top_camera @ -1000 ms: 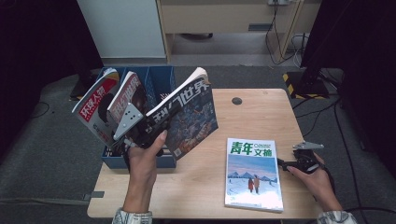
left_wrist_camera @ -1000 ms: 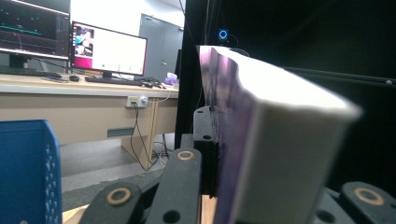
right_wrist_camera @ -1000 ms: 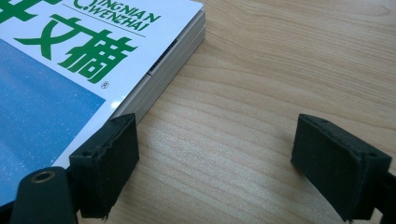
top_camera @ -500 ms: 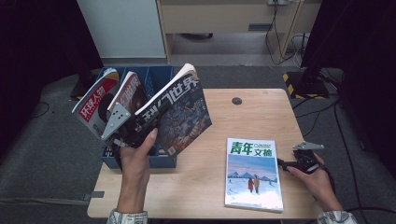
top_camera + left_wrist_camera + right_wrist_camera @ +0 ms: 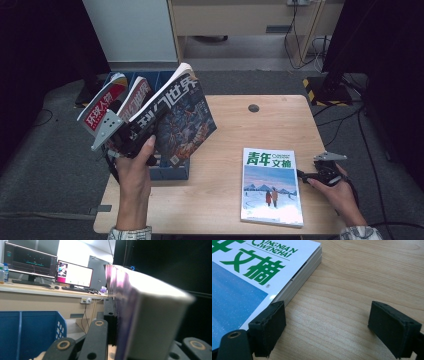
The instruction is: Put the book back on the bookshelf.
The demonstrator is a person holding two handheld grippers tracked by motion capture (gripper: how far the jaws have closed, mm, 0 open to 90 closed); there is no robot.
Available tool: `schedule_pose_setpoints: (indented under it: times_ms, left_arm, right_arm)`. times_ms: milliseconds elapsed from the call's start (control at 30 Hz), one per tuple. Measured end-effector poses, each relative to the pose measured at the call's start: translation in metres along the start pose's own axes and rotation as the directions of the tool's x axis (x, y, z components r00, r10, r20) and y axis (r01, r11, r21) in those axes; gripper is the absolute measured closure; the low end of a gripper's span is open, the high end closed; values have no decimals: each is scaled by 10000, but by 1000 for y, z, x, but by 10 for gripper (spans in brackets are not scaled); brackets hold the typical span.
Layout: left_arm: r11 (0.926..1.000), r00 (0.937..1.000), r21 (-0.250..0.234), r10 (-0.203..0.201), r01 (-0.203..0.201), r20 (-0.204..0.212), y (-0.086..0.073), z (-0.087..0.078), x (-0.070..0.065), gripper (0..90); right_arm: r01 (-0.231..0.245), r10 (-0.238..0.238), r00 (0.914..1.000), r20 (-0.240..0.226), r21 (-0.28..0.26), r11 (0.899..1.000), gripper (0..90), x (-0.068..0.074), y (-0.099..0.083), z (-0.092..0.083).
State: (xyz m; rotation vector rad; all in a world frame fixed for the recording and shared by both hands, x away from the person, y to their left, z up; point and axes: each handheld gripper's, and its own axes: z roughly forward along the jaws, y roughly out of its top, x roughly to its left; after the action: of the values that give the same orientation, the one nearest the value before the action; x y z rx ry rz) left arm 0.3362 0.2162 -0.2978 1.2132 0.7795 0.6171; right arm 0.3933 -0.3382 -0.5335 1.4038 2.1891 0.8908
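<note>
- Two grippers: left gripper [image 5: 131, 141] tilted, clamping dark magazine [image 5: 182, 122] above blue bin [image 5: 172, 173].
- Right gripper [image 5: 304, 175] level, jaws apart beside "QINGNIAN WENZHAI" magazine [image 5: 271, 186].

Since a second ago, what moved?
The left gripper, shut on the dark magazine, carried it left across the high view, toward the blue rack, tilting it more upright. The right gripper stayed open beside the flat magazine; the two magazines in the rack did not shift.
</note>
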Motion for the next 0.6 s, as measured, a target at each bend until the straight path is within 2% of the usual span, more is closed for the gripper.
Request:
schedule_pose_setpoints:
  times_ms: [367, 600]
  left_arm:
    - [9998, 9992, -126, -160, 156, -360, 3, -10, 14, 824]
    - [9999, 9985, -106, -125, 120, -531, 9, -18, 20, 823]
  right_arm:
    - [5, -5, 10000, -3, -6, 10000, 146, 0, 0, 0]
    - [6, -6, 10000, -2, -5, 10000, 145, 0, 0, 0]
